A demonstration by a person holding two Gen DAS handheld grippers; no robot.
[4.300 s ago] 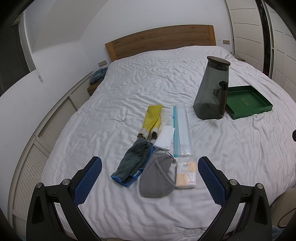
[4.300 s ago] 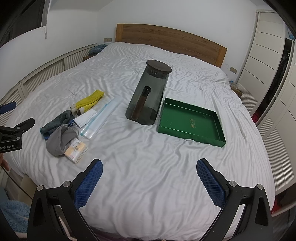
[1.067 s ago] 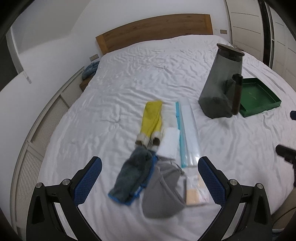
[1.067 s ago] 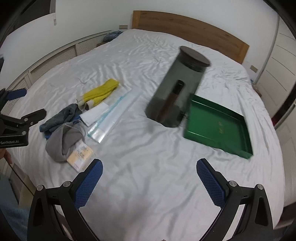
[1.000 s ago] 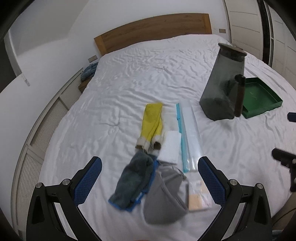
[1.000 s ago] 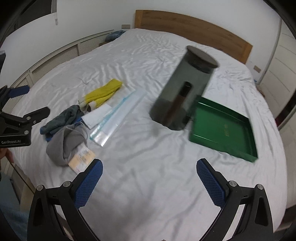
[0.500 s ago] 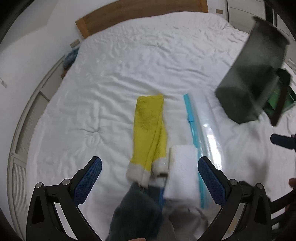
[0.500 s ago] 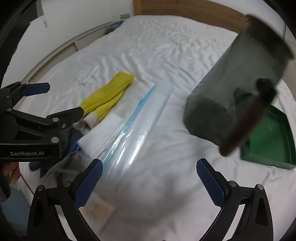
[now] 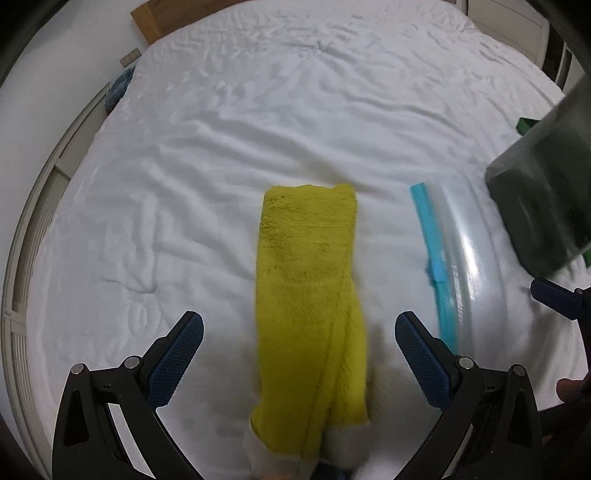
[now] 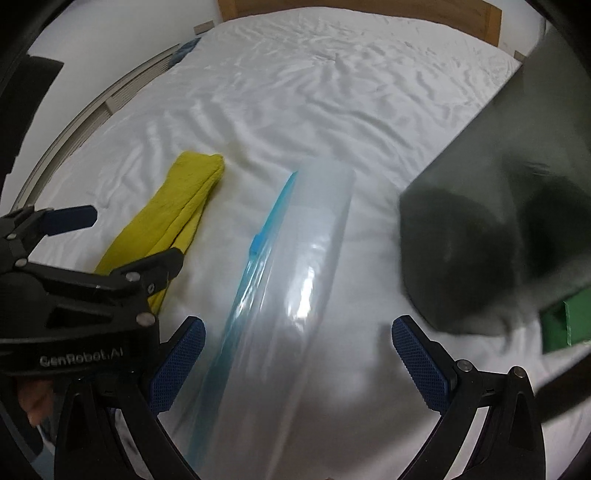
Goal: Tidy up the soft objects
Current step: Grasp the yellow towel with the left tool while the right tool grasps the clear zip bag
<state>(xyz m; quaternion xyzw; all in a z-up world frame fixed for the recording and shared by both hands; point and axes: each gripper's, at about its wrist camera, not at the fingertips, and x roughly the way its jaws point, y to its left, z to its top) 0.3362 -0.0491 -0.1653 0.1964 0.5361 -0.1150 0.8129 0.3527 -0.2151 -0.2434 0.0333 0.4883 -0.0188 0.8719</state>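
A folded yellow towel (image 9: pixel 308 295) lies lengthwise on the white bed. My left gripper (image 9: pixel 295 354) is open and hangs just above it, one finger on each side, not touching. A clear zip bag with a blue seal (image 9: pixel 436 266) lies to the towel's right. In the right wrist view my right gripper (image 10: pixel 299 365) is open and hovers over the clear zip bag (image 10: pixel 291 295), which runs between its fingers. The yellow towel (image 10: pixel 177 206) and the left gripper (image 10: pixel 110 243) show at the left there.
A dark grey translucent jar (image 10: pixel 498 221) stands right of the bag, also seen in the left wrist view (image 9: pixel 546 177). A green tray (image 10: pixel 565 314) lies behind it. The wooden headboard (image 10: pixel 369 11) is at the far end of the white bed (image 9: pixel 258 110).
Both grippers have moved forward and down. The left now straddles the yellow towel and the right is over the zip bag. The mask, grey cloth and packet have dropped out of view.
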